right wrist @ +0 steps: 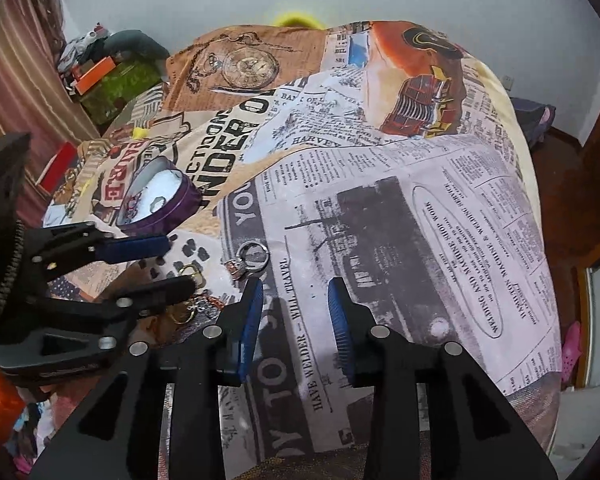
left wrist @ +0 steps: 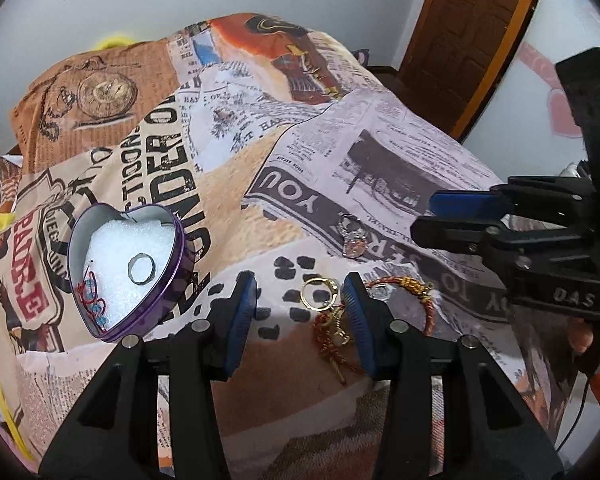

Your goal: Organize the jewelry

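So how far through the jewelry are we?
Partly done: the purple heart tin already holds a plain ring and a red beaded piece on its white padding. Nothing is in hand; the left claw and right claw are both open. Left on the bedspread: the stone ring, gold earrings and the red-gold bracelet.

Bedspread [right wrist: 440, 240] bare right of gem ring [right wrist: 252, 260]; heart tin [left wrist: 128, 272], gold jewelry [left wrist: 332, 308] crowd left.
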A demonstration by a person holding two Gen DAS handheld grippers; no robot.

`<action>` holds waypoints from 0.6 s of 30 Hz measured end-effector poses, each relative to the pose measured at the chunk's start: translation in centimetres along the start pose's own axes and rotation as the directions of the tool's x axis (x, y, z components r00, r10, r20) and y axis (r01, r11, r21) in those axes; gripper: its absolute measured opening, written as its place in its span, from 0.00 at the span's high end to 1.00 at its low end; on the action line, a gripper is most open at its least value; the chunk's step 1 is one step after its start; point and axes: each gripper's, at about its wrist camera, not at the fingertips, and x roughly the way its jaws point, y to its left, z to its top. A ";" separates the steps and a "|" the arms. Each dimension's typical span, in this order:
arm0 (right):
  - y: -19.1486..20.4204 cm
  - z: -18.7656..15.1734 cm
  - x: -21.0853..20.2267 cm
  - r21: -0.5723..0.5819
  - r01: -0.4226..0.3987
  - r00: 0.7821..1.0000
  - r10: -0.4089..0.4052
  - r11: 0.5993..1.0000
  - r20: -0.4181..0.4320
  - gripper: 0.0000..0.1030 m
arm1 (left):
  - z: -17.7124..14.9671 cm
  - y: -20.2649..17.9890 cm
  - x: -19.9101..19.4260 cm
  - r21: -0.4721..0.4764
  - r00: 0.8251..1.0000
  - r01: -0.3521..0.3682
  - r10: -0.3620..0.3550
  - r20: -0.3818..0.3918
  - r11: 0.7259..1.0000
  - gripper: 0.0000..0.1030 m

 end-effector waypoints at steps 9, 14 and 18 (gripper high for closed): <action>1.5 0.5 1.4 -0.052 -0.020 1.000 0.019 0.998 -0.017 0.70 | -0.3 2.0 0.4 -0.092 1.000 0.016 -0.016 0.001 0.996 0.83; 2.3 1.0 2.6 -0.080 -0.023 0.999 0.020 0.996 -0.041 0.70 | -0.5 2.6 0.4 -0.110 0.999 0.037 -0.036 0.010 0.993 0.86; 2.5 1.2 3.8 -0.084 -0.019 0.998 0.014 0.996 -0.055 0.70 | -0.5 2.7 0.2 -0.114 0.999 0.041 -0.038 0.022 0.993 0.87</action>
